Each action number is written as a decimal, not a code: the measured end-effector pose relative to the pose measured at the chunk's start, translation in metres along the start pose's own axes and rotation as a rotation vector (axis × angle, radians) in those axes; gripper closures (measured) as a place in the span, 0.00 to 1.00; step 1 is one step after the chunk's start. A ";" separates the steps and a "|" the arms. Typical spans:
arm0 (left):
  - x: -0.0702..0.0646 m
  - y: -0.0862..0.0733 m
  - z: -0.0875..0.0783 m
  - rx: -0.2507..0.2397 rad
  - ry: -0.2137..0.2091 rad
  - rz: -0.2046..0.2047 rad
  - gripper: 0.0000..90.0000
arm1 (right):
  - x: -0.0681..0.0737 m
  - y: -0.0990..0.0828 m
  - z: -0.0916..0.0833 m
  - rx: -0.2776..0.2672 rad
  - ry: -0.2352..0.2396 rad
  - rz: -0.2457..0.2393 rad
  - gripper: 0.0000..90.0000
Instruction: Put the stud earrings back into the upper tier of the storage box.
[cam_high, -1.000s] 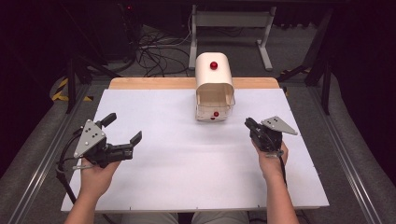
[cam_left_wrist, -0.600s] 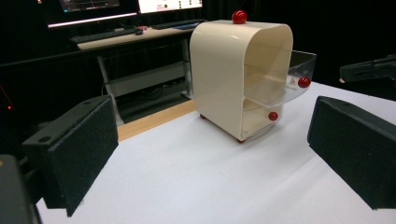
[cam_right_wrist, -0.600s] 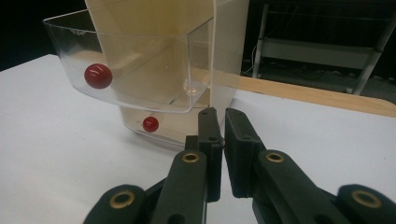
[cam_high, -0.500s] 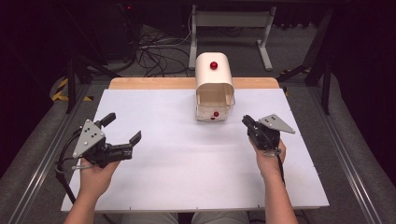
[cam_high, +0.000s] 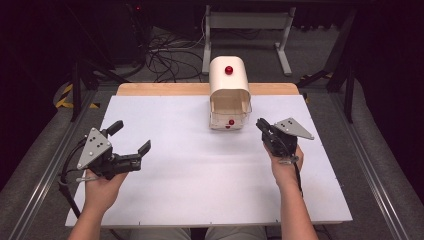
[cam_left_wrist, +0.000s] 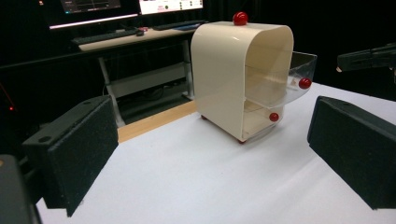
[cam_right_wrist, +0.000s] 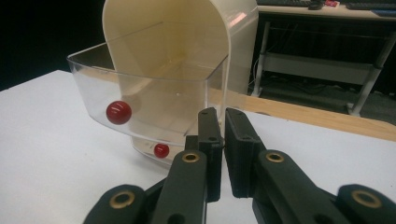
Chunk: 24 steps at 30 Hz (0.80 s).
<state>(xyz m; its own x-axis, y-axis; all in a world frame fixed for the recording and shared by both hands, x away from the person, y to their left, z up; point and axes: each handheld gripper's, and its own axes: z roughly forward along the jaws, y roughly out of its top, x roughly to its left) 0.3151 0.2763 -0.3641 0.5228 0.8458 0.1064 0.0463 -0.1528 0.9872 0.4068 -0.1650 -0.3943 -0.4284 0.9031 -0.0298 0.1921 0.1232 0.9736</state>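
The drawer cabinet (cam_high: 229, 92) stands on the table (cam_high: 200, 185), between and beyond both hand-held grippers.

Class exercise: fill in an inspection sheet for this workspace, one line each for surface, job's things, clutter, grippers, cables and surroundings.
Surface: white table top, wooden strip along the far edge.
Job's things: cream cabinet with a red knob on top; upper clear drawer pulled out, lower drawer less so, each with a red knob.
Clutter: nothing seen.
Grippers: left gripper open, holding nothing; right gripper shut, empty, beside the drawers.
Cables: black cable trailing from the left gripper.
Surroundings: dark room, floor wires, desk with monitors.
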 end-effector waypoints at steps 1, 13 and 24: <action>0.000 0.000 0.000 0.000 0.000 0.000 0.03 | 0.001 0.001 0.000 -0.001 -0.001 0.000 0.95; 0.000 0.000 0.000 0.001 -0.001 0.003 0.03 | 0.005 0.013 0.002 -0.023 0.005 -0.012 0.95; 0.000 0.001 -0.001 -0.003 -0.002 0.000 0.03 | 0.009 0.020 0.005 -0.027 0.011 -0.016 0.95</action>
<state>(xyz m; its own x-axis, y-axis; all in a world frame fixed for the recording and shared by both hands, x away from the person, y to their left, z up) 0.3145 0.2765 -0.3631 0.5245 0.8447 0.1065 0.0436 -0.1516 0.9875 0.4111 -0.1521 -0.3765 -0.4410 0.8965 -0.0431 0.1616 0.1265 0.9787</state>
